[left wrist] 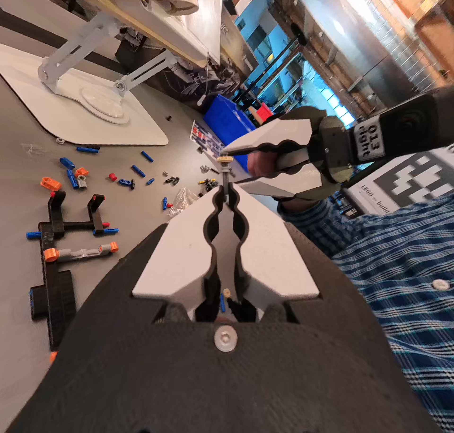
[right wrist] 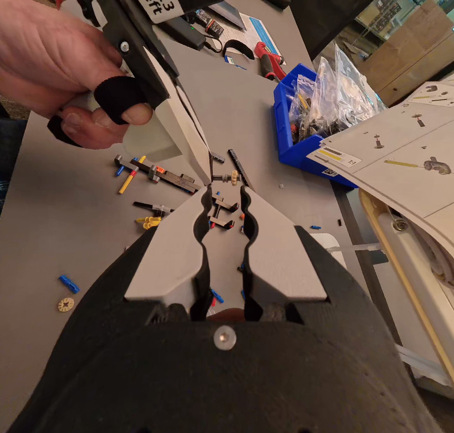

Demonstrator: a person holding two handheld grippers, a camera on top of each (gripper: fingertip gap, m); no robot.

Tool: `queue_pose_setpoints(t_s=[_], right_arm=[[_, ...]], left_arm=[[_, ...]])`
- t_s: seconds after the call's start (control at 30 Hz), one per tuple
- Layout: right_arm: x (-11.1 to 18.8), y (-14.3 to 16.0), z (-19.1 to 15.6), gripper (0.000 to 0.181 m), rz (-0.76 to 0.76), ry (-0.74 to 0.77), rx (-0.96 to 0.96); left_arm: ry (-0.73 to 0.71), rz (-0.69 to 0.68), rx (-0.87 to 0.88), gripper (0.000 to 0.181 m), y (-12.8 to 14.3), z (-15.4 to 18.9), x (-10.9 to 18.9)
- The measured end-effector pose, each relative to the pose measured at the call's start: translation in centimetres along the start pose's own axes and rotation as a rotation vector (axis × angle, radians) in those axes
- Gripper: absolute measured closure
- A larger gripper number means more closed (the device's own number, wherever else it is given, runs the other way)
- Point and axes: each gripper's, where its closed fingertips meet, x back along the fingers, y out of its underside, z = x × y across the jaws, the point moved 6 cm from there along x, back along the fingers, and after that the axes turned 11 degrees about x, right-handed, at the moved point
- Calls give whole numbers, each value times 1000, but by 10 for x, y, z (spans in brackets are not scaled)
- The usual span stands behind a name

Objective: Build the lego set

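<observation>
Closest in the left wrist view, the left gripper (left wrist: 225, 195) has its fingers clenched on the lower end of a thin dark axle (left wrist: 225, 179), holding it steady in the air above the grey table (left wrist: 137, 207). That axle carries a grey bush and a tan gear (left wrist: 223, 159) near its top. The right gripper (left wrist: 227, 167) comes in from the side with fingers spread around the gear, apparently to press or adjust it. A black frame (left wrist: 57, 227) with blue pins lies on the table.

From the right wrist view, the right gripper (right wrist: 226, 188) is released, its fingers straddling the axle (right wrist: 219, 177) just short of the gear (right wrist: 234, 177); contact is hard to judge. The left gripper (right wrist: 208, 182) pinches the axle's end. A blue bin (right wrist: 290, 151) holds bagged parts.
</observation>
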Motion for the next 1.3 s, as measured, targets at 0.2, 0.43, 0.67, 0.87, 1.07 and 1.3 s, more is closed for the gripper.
queue_pose_setpoints(t_s=[0.2,0.43,0.67,0.87,1.07,1.3], right_arm=[[-3,-5,1,162,9,25,-15],[-1,-8,2,165,15,29,30],[1,-5,8,161,0,33,66],[-3,-7,1,167,-2,3,81],[-4,-7,1,170,-3,-15,62],[-4,-8,2,166,13,-24,33]], left_arm=[[60,31,83,180,-2,-1,4],[65,23,94,180,-3,-3,6],[57,-1,89,180,-1,-2,3],[64,-6,98,180,2,-2,1],[56,-1,92,180,2,-3,2],[70,1,106,180,1,-3,3]])
